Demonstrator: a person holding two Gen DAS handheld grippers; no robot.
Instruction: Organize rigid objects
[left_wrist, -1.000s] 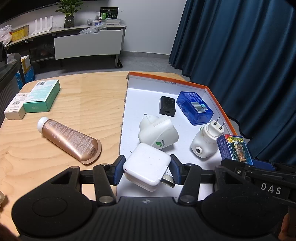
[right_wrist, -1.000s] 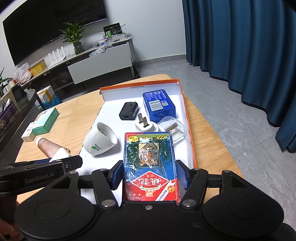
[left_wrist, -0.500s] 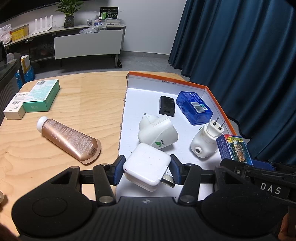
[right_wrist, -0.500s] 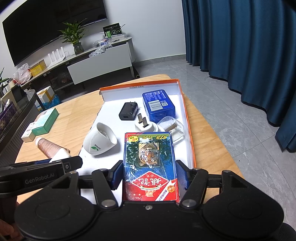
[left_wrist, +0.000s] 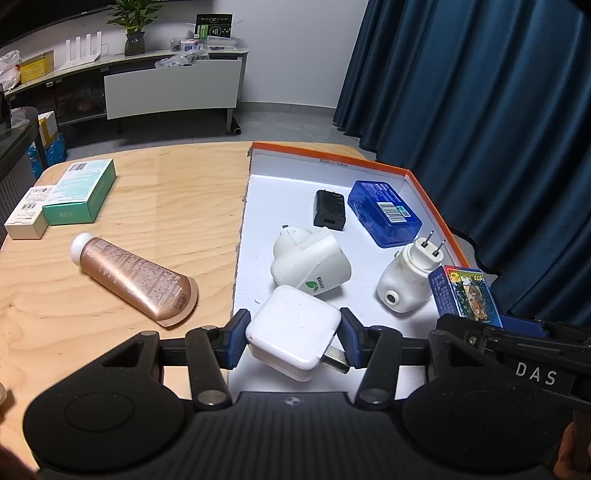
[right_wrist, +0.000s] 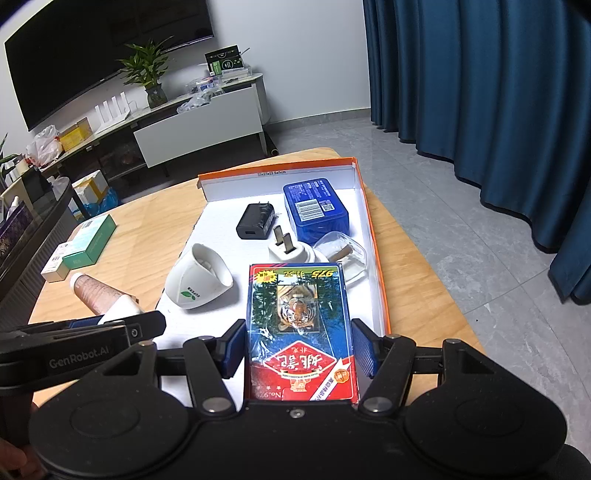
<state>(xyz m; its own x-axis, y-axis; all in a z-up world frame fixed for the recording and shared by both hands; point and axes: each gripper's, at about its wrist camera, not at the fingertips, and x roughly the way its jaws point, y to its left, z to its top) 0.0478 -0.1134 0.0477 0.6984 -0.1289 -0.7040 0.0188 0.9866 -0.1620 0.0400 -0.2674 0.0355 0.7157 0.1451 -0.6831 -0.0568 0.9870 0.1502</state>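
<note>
A: What lies around the tray?

B: The white tray with the orange rim (left_wrist: 424, 181) sits on the right part of the wooden table (left_wrist: 166, 192). Inside it, at the far end, are a black adapter (left_wrist: 329, 209) and a blue box (left_wrist: 384, 212), just beside each other. Nearer lie a white holder with a green leaf mark (left_wrist: 310, 264) and a white plug-in device (left_wrist: 406, 280), its two prongs pointing up and to the right. On the bare table to the left are a bronze tube with a white cap (left_wrist: 133, 277), a teal box (left_wrist: 79, 197) and a small white box (left_wrist: 27, 218) touching it.

A: And the left gripper (left_wrist: 293, 339)?

B: Its blue pads are clamped on a white square charger (left_wrist: 293, 334), one on each side. The charger is tilted, its metal plug sticking out low on the right, over the tray's near left corner. The holder is just beyond it.

A: The right gripper (right_wrist: 299, 349)?

B: It grips a card box with a tiger picture (right_wrist: 301, 332) lengthwise between its pads, which press on the long sides. The box is over the near right part of the tray, hiding much of the plug-in device behind it. A clear plastic piece (right_wrist: 345, 251) lies just right of that device, against the rim.
</note>
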